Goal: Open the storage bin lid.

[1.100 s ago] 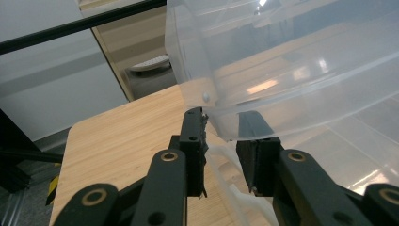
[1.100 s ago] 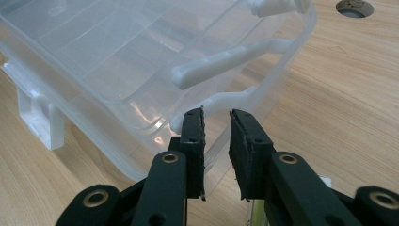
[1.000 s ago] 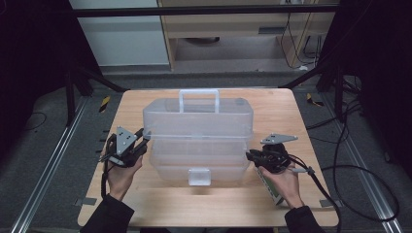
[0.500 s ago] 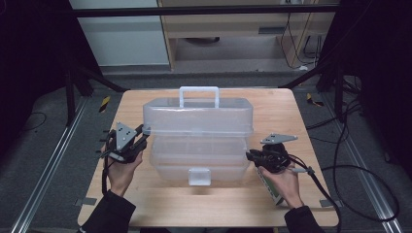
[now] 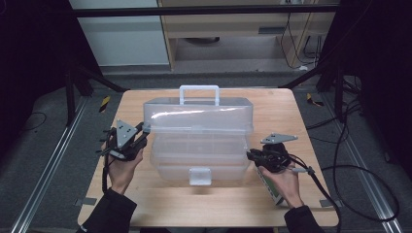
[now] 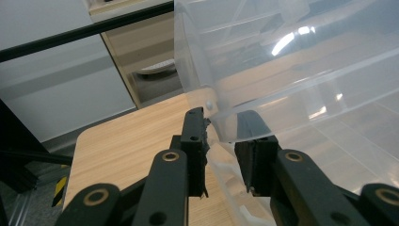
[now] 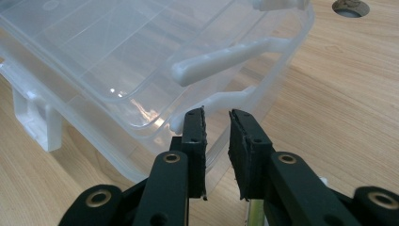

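A clear plastic toolbox point(image 5: 199, 145) with a white carry handle point(image 5: 199, 90) and a white front latch point(image 5: 200, 175) stands in the middle of the wooden table point(image 5: 272, 104). Its upper part is tilted up over the base. My left gripper point(image 5: 144, 130) is at the box's left side, and its jaws point(image 6: 221, 136) are closed on the upper part's front corner point(image 6: 306, 70). My right gripper point(image 5: 250, 156) is at the box's right side. Its jaws point(image 7: 216, 132) are closed on the base's rim, just below a white pivot arm point(image 7: 226, 56).
Bare table runs in front of the box and along both its sides. A black cable point(image 5: 340, 194) trails from the right gripper off the table's right edge to the floor. Dark frame legs and a low cabinet point(image 5: 228, 43) stand beyond the far edge.
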A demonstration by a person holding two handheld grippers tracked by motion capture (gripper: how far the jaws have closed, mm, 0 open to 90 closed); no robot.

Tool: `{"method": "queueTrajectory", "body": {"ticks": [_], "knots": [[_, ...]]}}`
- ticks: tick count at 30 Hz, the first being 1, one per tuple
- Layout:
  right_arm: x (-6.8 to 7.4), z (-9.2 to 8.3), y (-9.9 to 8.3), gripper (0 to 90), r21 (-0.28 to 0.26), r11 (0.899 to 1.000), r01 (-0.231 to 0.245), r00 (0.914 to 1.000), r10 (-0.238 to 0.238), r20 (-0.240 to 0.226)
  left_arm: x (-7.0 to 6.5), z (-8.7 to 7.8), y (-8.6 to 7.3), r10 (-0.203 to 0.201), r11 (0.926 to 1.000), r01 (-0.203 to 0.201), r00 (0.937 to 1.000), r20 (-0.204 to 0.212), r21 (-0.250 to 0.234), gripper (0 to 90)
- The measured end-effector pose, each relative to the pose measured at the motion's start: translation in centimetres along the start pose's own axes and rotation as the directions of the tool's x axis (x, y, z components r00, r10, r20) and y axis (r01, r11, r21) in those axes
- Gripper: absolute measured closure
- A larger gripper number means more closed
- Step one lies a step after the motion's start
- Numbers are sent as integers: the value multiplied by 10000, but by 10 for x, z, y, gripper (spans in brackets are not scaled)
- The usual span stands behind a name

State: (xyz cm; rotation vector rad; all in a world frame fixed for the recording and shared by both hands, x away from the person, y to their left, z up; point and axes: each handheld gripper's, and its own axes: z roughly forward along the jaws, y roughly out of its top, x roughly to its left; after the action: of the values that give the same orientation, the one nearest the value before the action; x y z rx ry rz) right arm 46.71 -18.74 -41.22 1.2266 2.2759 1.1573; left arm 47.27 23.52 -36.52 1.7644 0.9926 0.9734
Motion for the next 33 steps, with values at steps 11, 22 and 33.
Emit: {"method": "queueTrajectory", "body": {"ticks": [11, 22, 33], "knots": [[0, 0, 0, 762, -30, 10000, 12, 10000, -12, 33, 3, 4, 6, -133, 9999, 133, 9999, -57, -14, 731], [0, 0, 0, 762, -14, 10000, -15, 10000, 15, 44, 4, 7, 11, -170, 9999, 170, 9998, -143, -20, 755], [-1, 0, 0, 762, -28, 10000, -34, 10000, 35, 26, 5, 12, 19, -196, 9997, 192, 9992, -340, -124, 768]]}}
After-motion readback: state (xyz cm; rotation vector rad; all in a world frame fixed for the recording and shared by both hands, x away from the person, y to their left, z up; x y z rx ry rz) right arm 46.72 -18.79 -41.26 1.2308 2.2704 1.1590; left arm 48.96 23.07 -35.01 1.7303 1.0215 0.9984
